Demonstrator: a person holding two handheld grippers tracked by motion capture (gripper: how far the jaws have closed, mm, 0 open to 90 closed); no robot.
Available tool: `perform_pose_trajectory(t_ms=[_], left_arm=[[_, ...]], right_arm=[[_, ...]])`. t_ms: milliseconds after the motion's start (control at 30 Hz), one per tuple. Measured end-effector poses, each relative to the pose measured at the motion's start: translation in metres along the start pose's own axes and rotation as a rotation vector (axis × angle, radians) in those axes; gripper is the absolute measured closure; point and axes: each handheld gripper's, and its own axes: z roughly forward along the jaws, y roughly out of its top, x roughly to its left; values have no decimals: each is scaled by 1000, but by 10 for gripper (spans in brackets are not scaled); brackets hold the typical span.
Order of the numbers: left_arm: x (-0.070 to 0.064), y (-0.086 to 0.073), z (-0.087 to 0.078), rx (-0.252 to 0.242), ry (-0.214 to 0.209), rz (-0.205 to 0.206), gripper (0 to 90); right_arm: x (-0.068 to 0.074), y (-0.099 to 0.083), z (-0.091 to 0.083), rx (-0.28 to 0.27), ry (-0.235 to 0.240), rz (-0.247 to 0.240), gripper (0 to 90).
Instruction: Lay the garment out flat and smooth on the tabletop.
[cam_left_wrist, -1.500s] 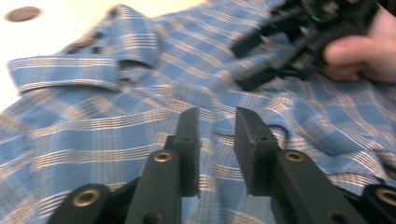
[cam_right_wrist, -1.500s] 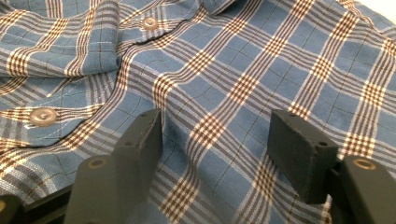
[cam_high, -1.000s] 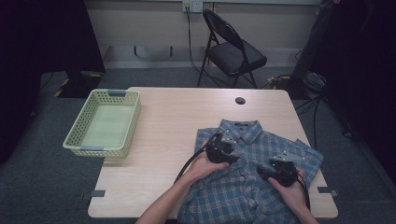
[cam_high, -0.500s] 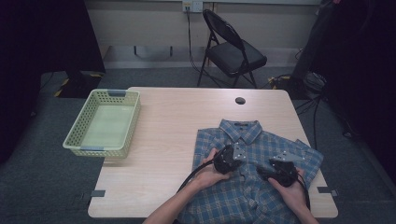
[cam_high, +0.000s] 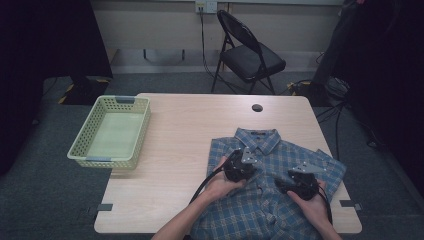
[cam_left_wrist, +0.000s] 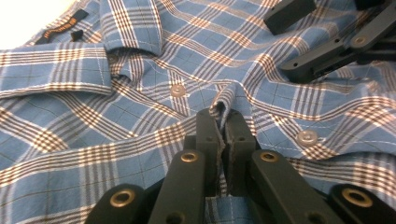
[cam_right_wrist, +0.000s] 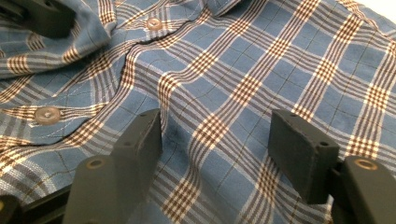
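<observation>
**Left jaws pinch shirt placket; right jaws wide over the cloth**

Blue plaid shirt (cam_high: 272, 195) lies flat, collar away from the person, on the near right part of the tabletop (cam_high: 190, 125). Left hand-held gripper (cam_left_wrist: 222, 122): jaws closed on a raised fold of the button placket, between two buttons. Right hand-held gripper (cam_right_wrist: 215, 135): jaws spread wide, low over flat fabric on the shirt's right side, gripping nothing. Green basket (cam_high: 85, 135) sits at the tabletop's left edge, well apart from the shirt.

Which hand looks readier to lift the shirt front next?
Probably the left: the left gripper is shut on a fold of the shirt, while the right gripper hangs open above the cloth.
</observation>
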Motion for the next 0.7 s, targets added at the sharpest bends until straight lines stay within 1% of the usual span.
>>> perform_pose_trajectory(t_ms=[100, 267, 333, 400, 467, 600, 700], left_arm=[[2, 1, -6, -22, 14, -13, 865], [6, 1, -19, -45, 25, -28, 865], [7, 1, -26, -51, 40, -21, 865], [11, -2, -35, -62, 51, -26, 865], [16, -7, -42, -68, 61, -49, 865], [24, -15, -55, -81, 87, -80, 866], [27, -18, -64, -91, 102, -83, 866]], right_arm=[[0, 0, 0, 0, 1, 0, 346], [0, 0, 0, 0, 3, -1, 346], [0, 0, 0, 0, 4, -2, 345], [0, 0, 0, -1, 4, -3, 345], [0, 0, 0, -1, 5, -4, 344], [0, 0, 1, -1, 7, -3, 341], [-1, 1, 1, -2, 8, -6, 338]])
